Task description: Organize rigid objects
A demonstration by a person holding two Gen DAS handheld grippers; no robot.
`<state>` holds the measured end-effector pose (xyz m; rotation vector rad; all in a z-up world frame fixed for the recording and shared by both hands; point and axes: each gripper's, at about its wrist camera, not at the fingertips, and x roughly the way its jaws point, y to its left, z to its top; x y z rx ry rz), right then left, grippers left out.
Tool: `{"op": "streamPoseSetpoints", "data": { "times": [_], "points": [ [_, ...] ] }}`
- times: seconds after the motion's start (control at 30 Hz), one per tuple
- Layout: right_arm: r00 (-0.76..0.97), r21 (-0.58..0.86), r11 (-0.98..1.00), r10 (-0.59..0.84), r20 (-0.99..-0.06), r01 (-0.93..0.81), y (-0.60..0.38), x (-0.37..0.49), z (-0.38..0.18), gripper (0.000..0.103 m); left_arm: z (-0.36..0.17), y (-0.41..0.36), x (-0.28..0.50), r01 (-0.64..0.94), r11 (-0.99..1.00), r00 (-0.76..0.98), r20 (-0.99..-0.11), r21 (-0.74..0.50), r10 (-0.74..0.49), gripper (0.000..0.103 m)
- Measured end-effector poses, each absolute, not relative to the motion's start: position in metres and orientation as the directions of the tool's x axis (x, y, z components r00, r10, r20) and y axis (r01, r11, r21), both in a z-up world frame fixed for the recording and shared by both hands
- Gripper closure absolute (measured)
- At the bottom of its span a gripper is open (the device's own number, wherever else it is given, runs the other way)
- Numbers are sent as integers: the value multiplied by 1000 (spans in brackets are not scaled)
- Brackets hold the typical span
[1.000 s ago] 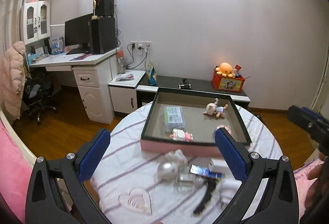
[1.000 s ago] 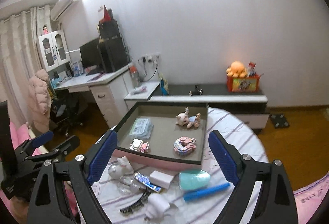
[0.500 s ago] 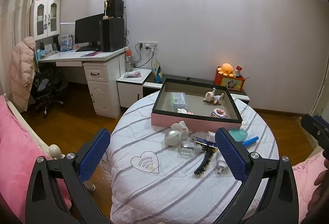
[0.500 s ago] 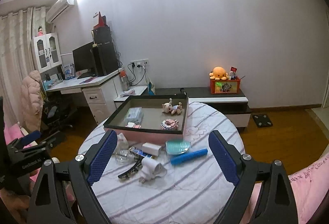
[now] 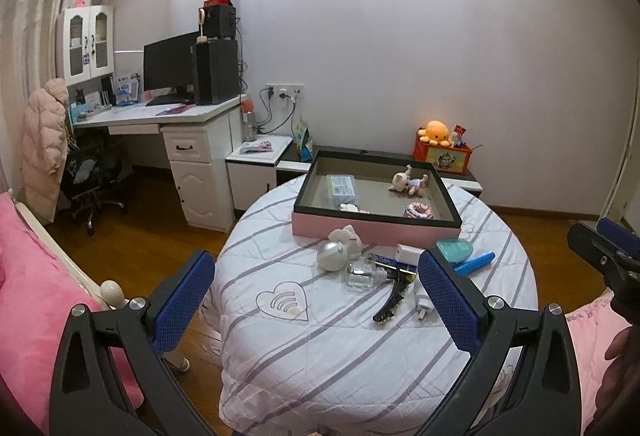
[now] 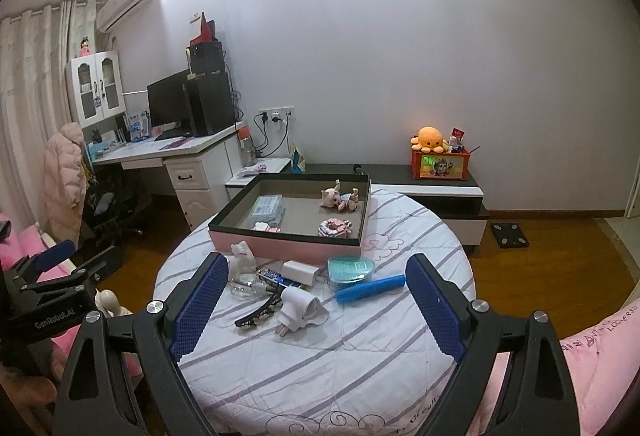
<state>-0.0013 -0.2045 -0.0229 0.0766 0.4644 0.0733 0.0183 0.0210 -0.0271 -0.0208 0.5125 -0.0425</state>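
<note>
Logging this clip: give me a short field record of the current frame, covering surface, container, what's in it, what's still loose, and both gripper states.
surface: round table with striped white cover
container: pink box with dark rim, at the table's far side
in box: toy pig, clear case, two small patterned items
loose in front of box: blue tube, teal compact, white charger, black hair clip, glass bottle
left hand-held gripper: open, empty
right hand-held gripper: open, empty

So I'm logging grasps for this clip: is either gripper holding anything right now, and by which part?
Nothing is held. The left gripper and right gripper both stand open and empty, short of the items on the round table.
</note>
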Motion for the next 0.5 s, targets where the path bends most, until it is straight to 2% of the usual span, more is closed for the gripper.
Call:
{"op": "streamPoseSetpoints", "data": {
  "times": [0.23,0.5],
  "points": [
    [876,84,995,81,-475,-47,-207,4,-33,11,-41,14,26,53,998,854,-517,-20,-56,0],
    [779,121,991,117,-616,-54,-212,41,-81,11,-95,-9,61,125,992,776,-626,26,-81,0]
  ]
}}
